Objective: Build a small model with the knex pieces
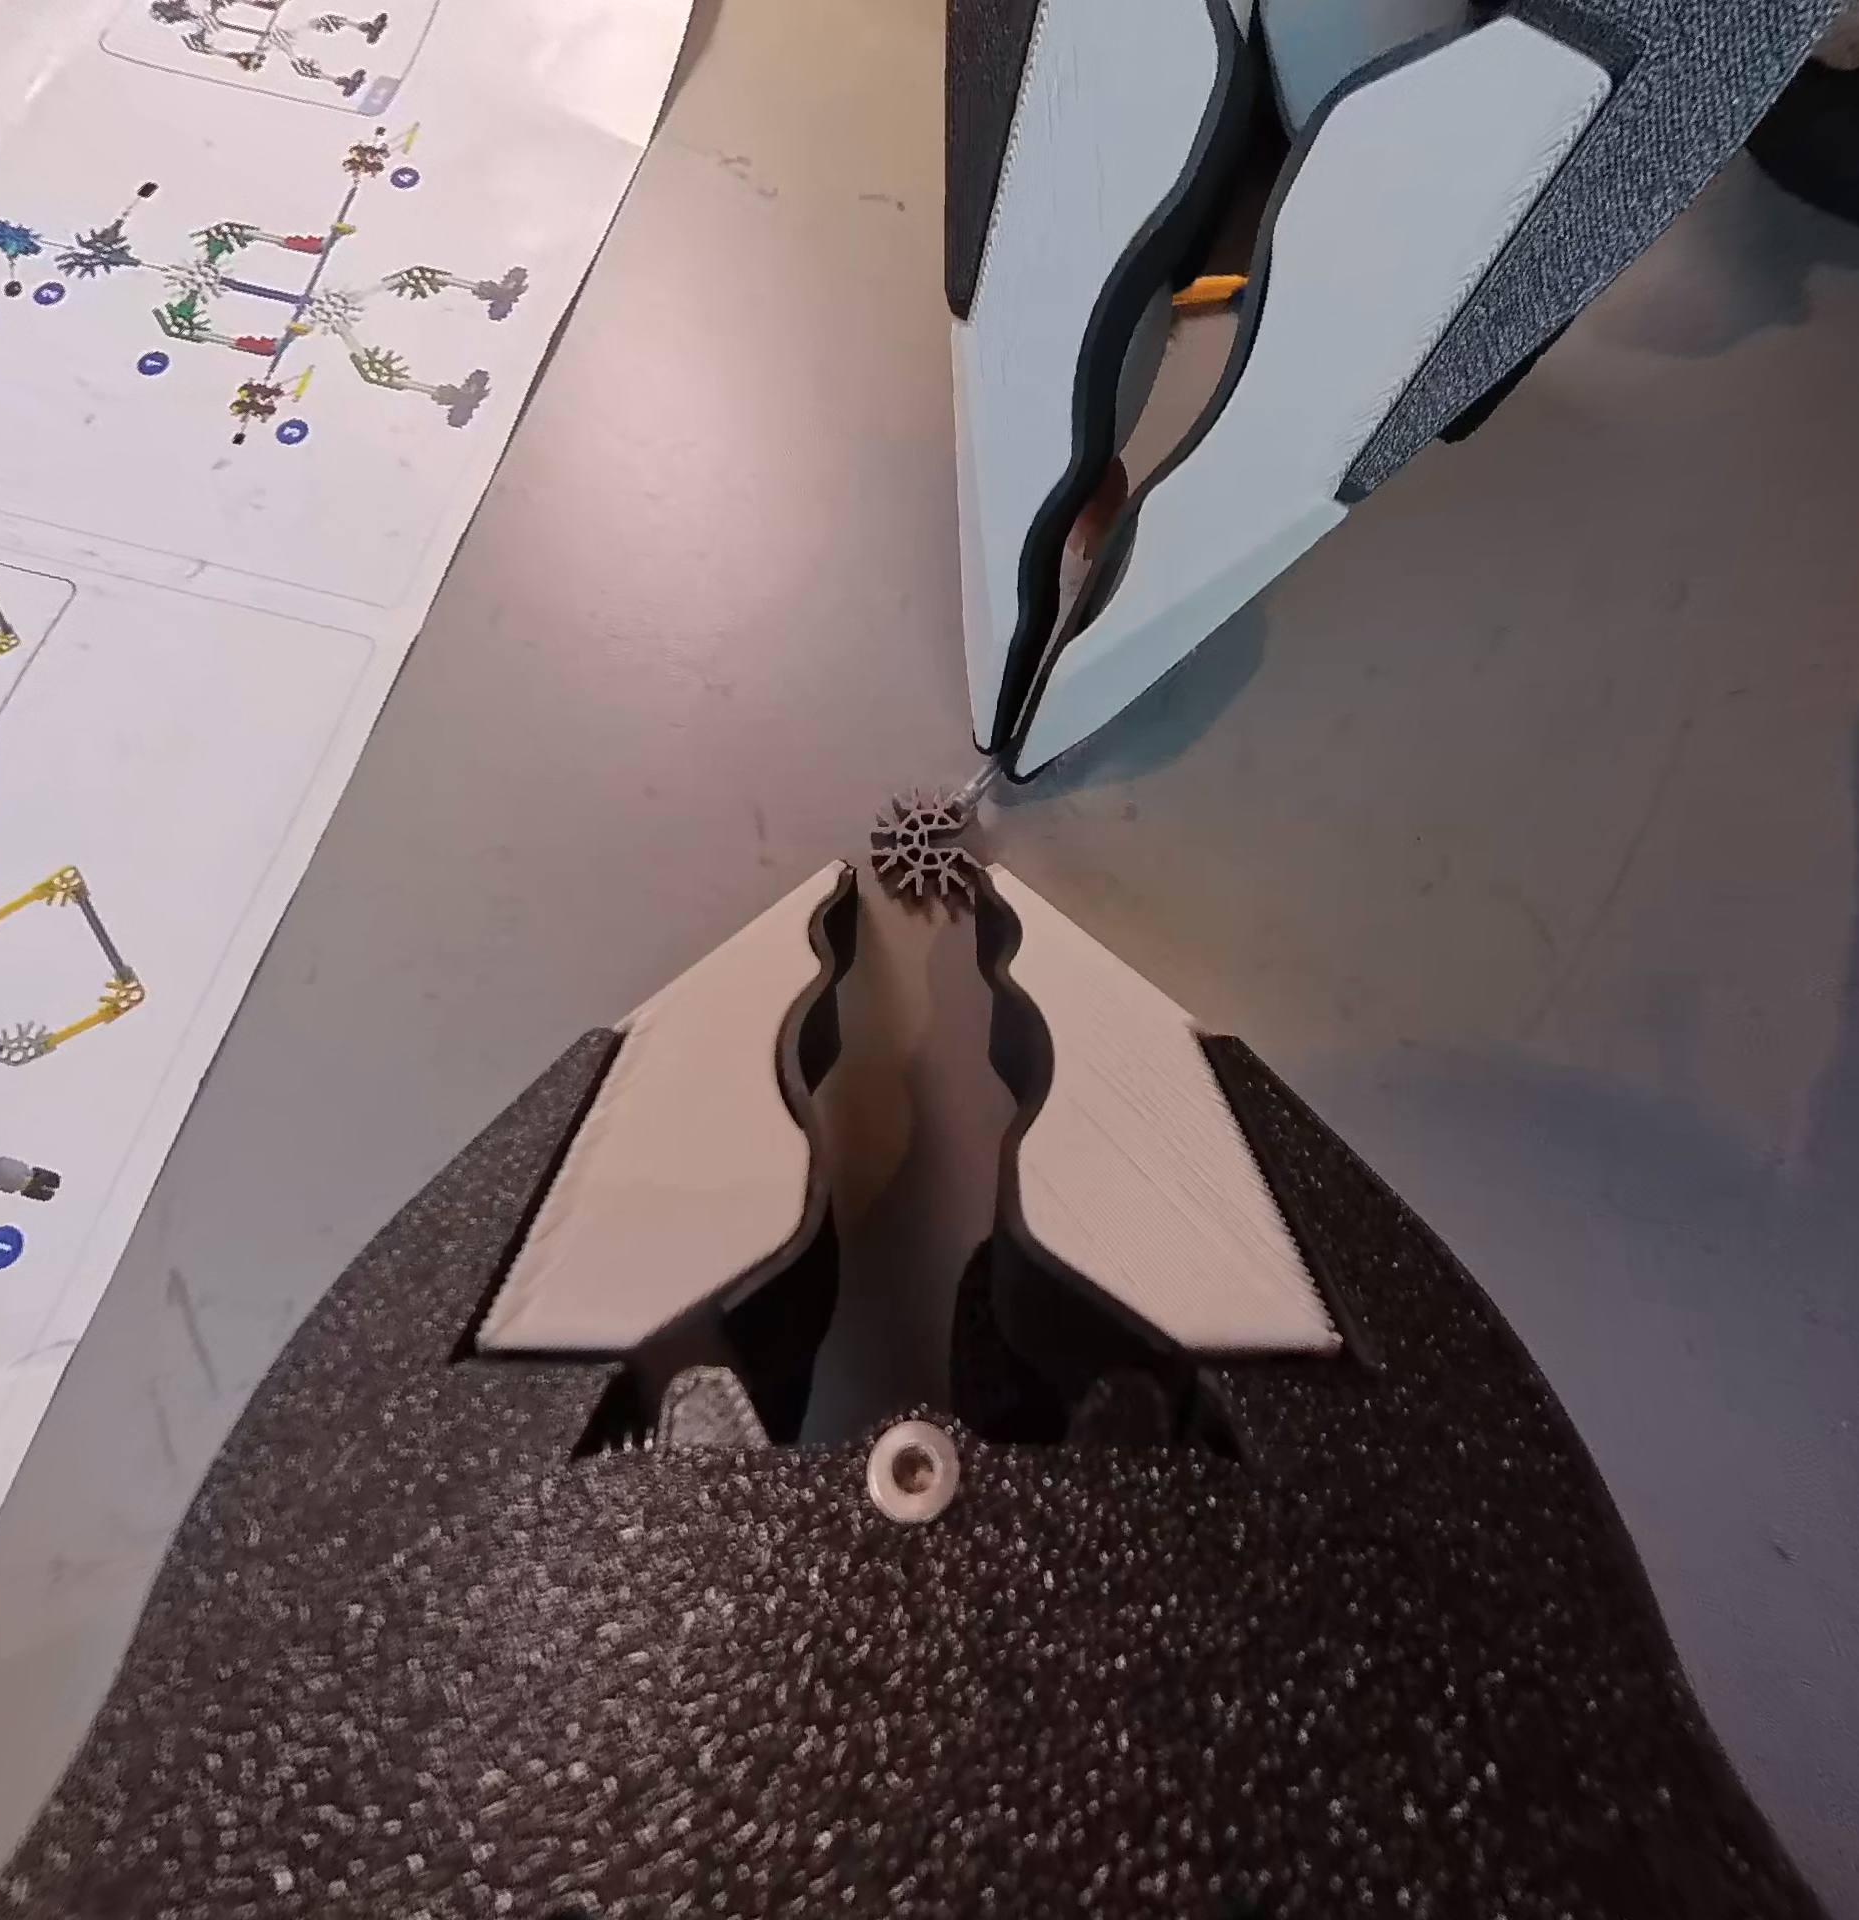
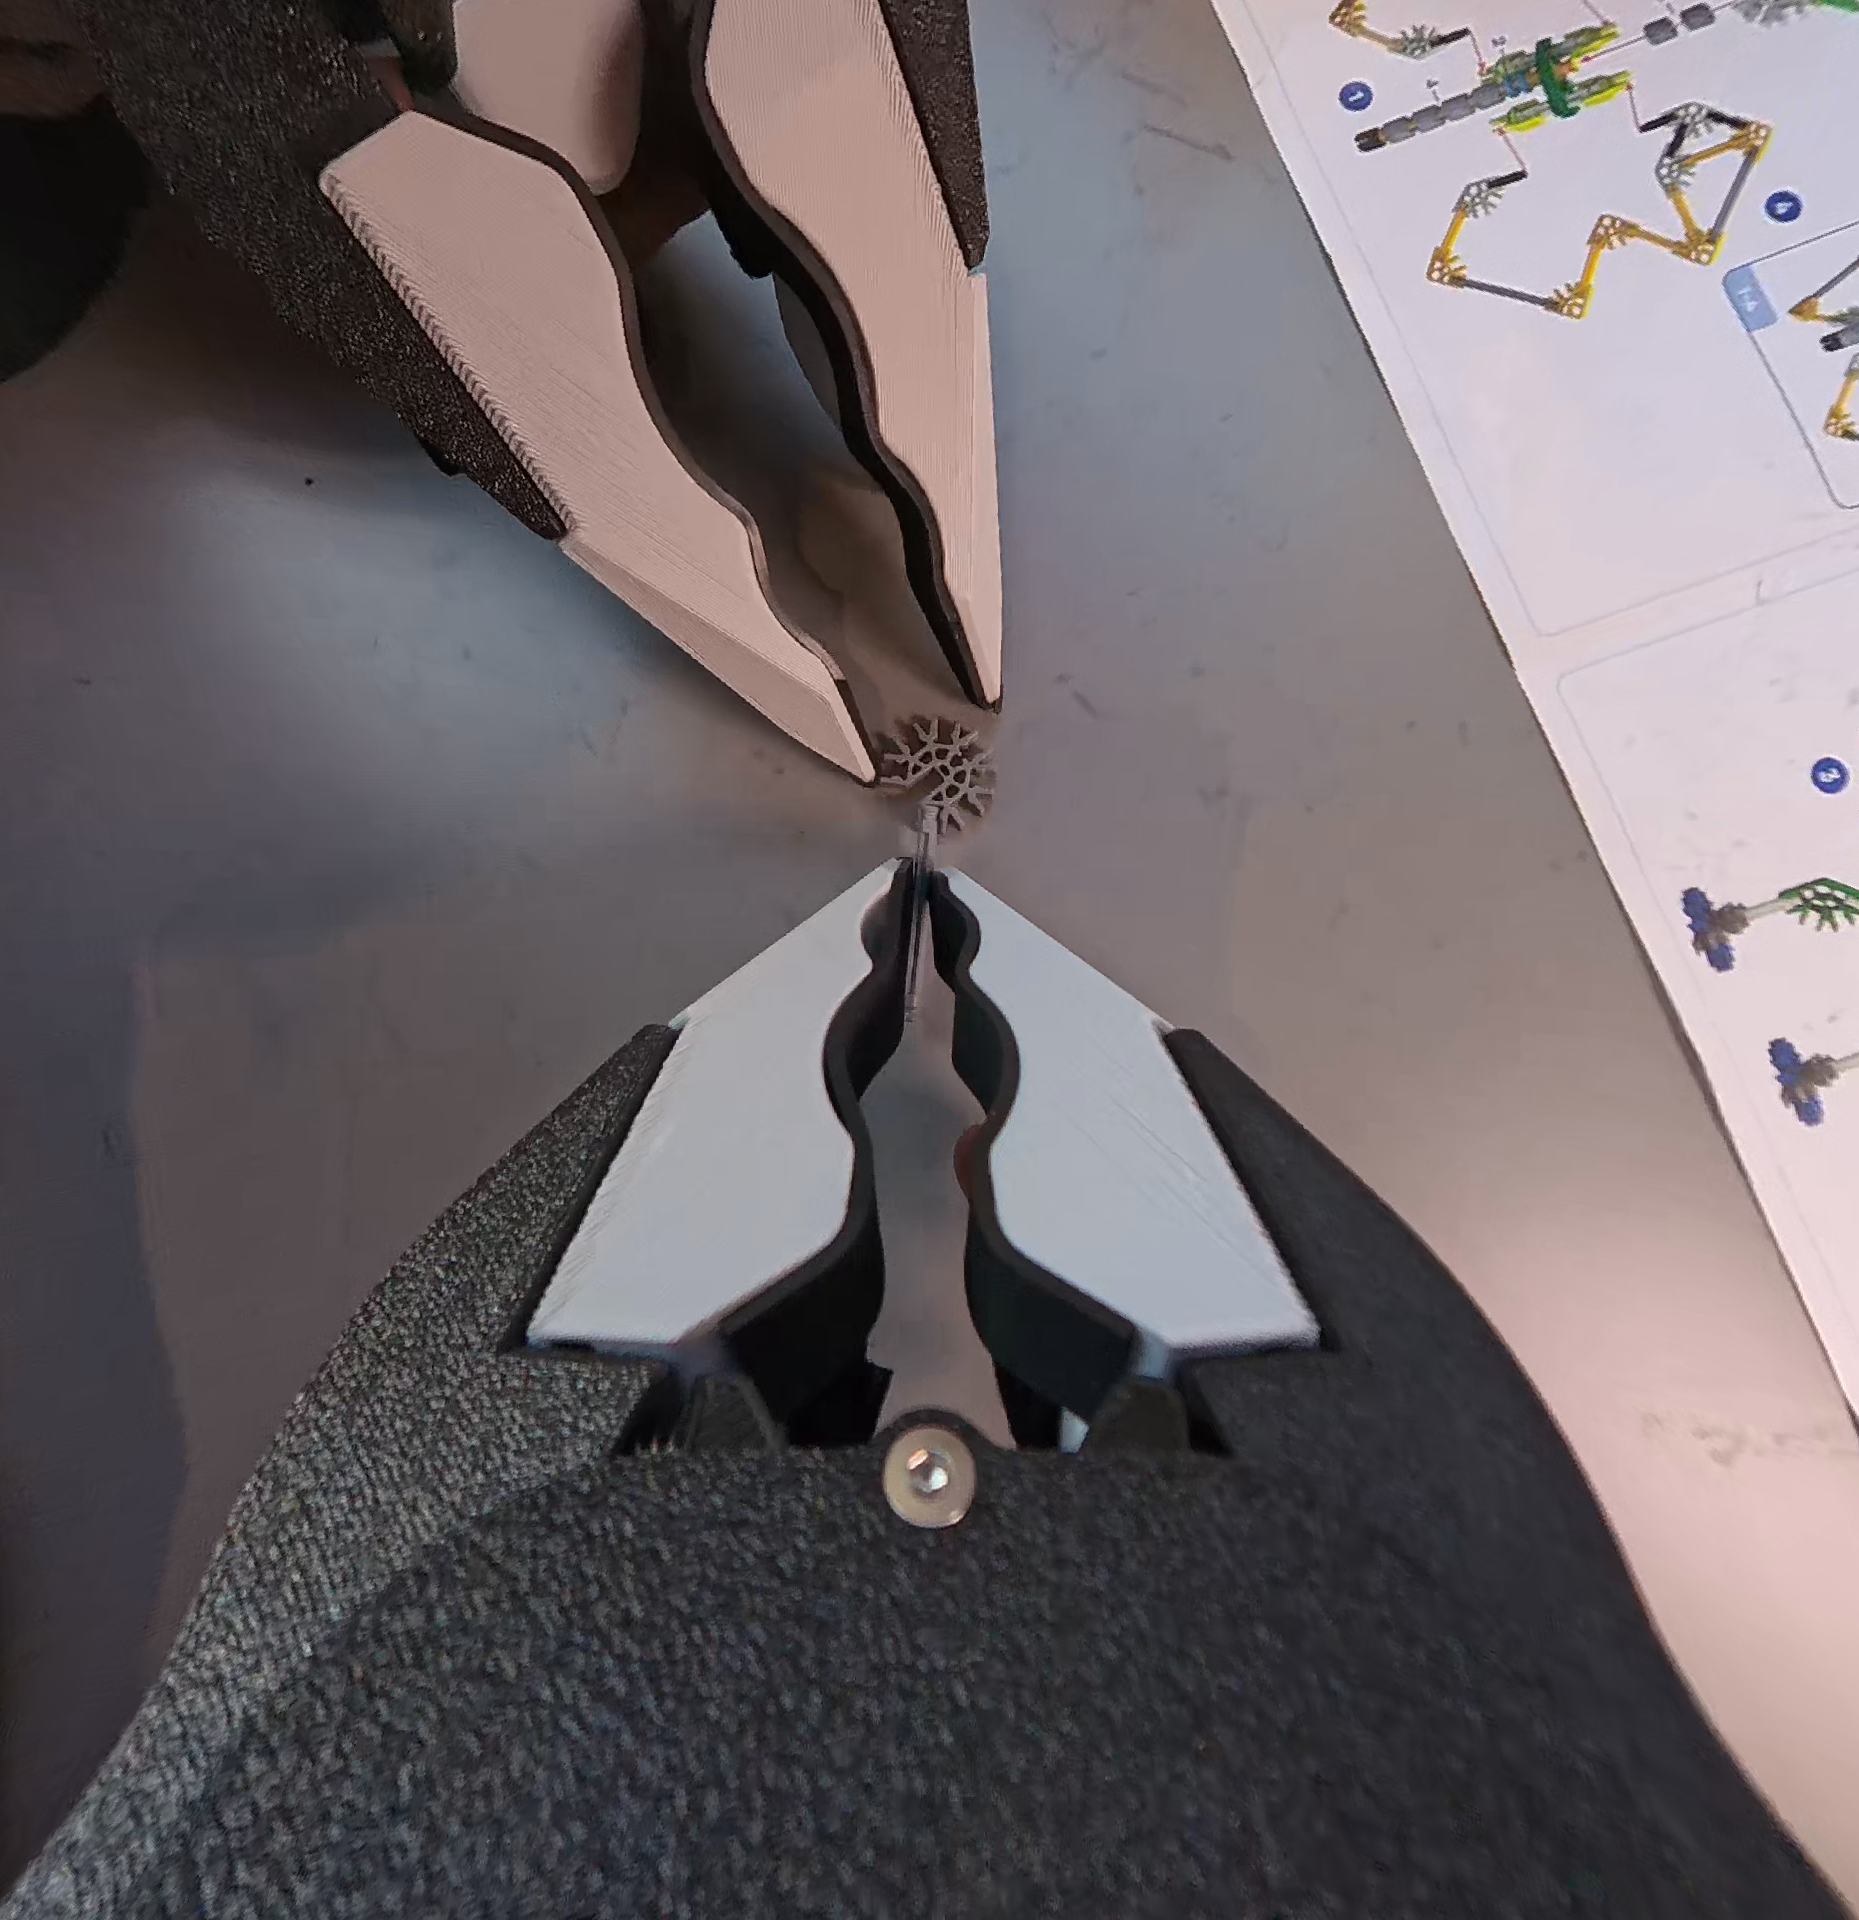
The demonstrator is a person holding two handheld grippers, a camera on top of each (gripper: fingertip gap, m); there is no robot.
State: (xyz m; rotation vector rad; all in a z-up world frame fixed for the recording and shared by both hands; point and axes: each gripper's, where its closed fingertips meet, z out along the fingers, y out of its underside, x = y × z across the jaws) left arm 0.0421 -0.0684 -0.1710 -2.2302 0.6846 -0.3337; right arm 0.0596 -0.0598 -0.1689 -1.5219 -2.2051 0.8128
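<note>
I am holding two tongs tip to tip over a grey tabletop (image 1: pixel 696 582). Between them is sitting a small grey snowflake-shaped connector (image 1: pixel 922 854), a flat toothed plastic disc.

My left gripper (image 1: pixel 917 885) is bracketing that connector: its pale fingertips (image 1: pixel 1008 904) are resting at either edge of the disc, with the jaws parted about as wide as the piece. I cannot tell whether they are pinching it or only touching it.

My right gripper (image 2: pixel 917 878) is clenched on a thin grey rod (image 2: pixel 923 836), whose free end is meeting a slot on the connector's rim.

A printed instruction sheet (image 1: pixel 177 520) with coloured building diagrams is lying flat along the table's far side, well apart from the tongs.

I am judging both pieces to be very light, stiff plastic, smooth enough to slip or flick away under pressure. The connector seems best held across its flat faces or opposite teeth; the rod near its end, so it is not bending or swivelling.
</note>
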